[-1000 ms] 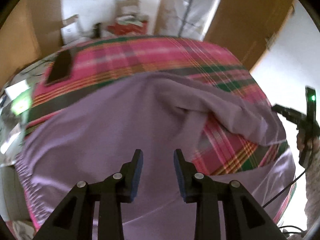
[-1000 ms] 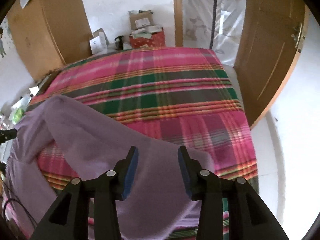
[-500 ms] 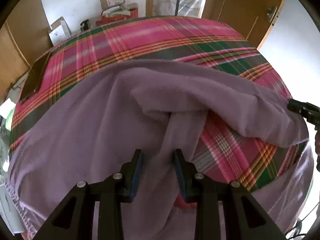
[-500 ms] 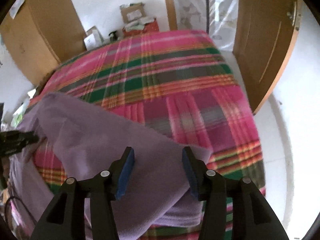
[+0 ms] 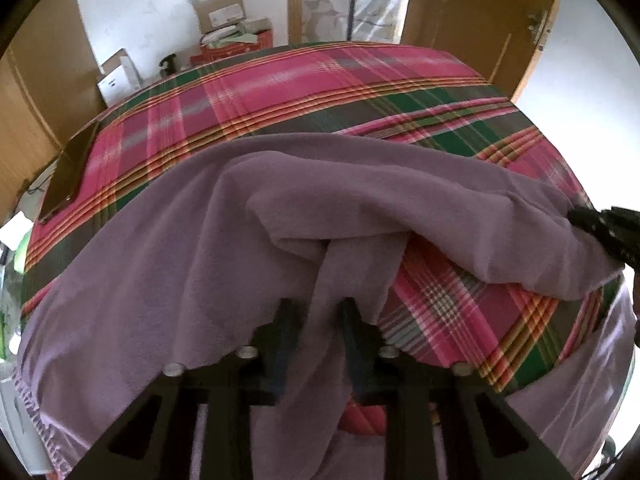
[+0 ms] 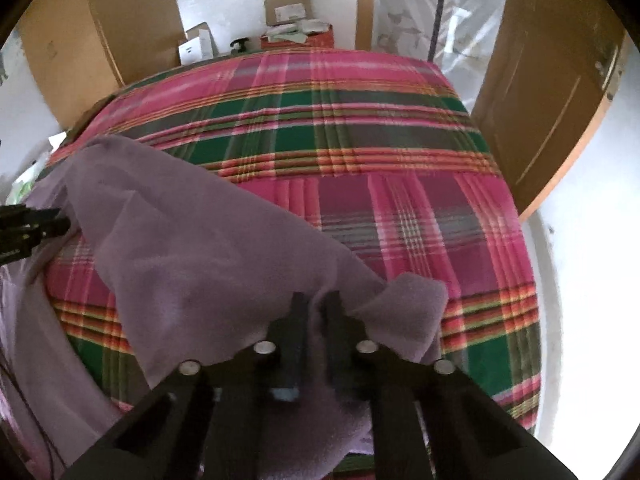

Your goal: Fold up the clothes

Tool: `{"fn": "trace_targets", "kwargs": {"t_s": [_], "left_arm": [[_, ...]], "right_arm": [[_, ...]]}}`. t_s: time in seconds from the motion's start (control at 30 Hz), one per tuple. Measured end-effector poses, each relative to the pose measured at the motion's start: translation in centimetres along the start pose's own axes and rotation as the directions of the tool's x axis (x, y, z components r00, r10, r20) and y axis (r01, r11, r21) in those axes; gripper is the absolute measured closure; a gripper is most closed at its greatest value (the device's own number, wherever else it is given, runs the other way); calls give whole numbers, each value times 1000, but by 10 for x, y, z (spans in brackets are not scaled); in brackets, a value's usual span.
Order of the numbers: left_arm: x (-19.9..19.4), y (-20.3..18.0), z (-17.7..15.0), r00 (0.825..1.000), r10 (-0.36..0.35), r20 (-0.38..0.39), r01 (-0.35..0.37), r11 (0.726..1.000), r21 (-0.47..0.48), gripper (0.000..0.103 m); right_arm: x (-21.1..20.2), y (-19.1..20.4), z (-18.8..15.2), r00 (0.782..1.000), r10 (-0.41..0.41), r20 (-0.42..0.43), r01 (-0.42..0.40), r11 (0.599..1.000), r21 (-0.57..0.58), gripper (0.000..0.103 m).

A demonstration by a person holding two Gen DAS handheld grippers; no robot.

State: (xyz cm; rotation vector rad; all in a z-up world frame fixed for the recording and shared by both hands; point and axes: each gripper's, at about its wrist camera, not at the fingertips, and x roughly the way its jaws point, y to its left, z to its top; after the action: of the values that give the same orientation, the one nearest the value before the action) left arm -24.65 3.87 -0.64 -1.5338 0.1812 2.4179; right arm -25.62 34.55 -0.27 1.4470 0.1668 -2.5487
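**Here, soft lilac cloth pinched at two points on a plaid bed**

Here one purple garment [image 5: 168, 264], a matte, fleecy cloth with soft rounded folds, lies rumpled across the near part of a bed covered by a plaid blanket [image 5: 320, 80] woven in pink, green, grey and thin orange stripes. The cloth bunches into a raised ridge that runs toward the right, where its end hangs off the bed edge.

Two black grippers work it. The left gripper [image 5: 322, 320] is closing its jaws on a hanging strip of the cloth, which runs down between the blue-padded fingers. The right gripper [image 6: 316, 312] is clamped tight on a corner of the same garment, a floppy flap sticking out just beside it.

One flat dark rectangular slab [image 5: 68, 176] rests on the blanket's far left edge. Several cardboard boxes [image 6: 288, 6] stand against the white wall beyond the bed, beside wooden panels.
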Motion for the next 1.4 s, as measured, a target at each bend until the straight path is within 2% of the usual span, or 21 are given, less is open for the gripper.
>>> {"fn": "trace_targets", "kwargs": {"t_s": [0.1, 0.3, 0.5, 0.77, 0.97, 1.07, 1.3, 1.4], "left_arm": [[-2, -2, -1, 1000, 1, 3, -1, 1000, 17, 97], [-17, 6, -7, 999, -48, 20, 48, 999, 10, 98], [-23, 9, -12, 997, -75, 17, 75, 997, 10, 99], [-23, 8, -14, 994, -111, 9, 111, 994, 17, 99], [-25, 4, -15, 990, -139, 11, 138, 990, 25, 99], [-27, 0, -18, 988, -155, 10, 154, 987, 47, 99], [-31, -4, -21, 986, -166, 6, 165, 984, 73, 99], [-32, -4, -21, 987, -159, 1, 159, 985, 61, 98]], "right_arm": [[-5, -5, 9, 999, -16, 33, 16, 1000, -3, 98], [-20, -19, 38, 990, -76, 119, 75, 997, 13, 98], [-20, -27, 79, 971, -146, 187, 146, 989, 16, 98], [10, -34, 125, 963, -200, 182, 200, 980, 18, 98], [36, -33, 155, 950, -256, 178, 261, 965, -3, 98], [50, -32, 166, 937, -296, 186, 305, 952, -20, 98], [74, -28, 174, 918, -352, 180, 366, 930, -46, 98], [75, -31, 172, 926, -341, 160, 349, 937, -25, 98]]}}
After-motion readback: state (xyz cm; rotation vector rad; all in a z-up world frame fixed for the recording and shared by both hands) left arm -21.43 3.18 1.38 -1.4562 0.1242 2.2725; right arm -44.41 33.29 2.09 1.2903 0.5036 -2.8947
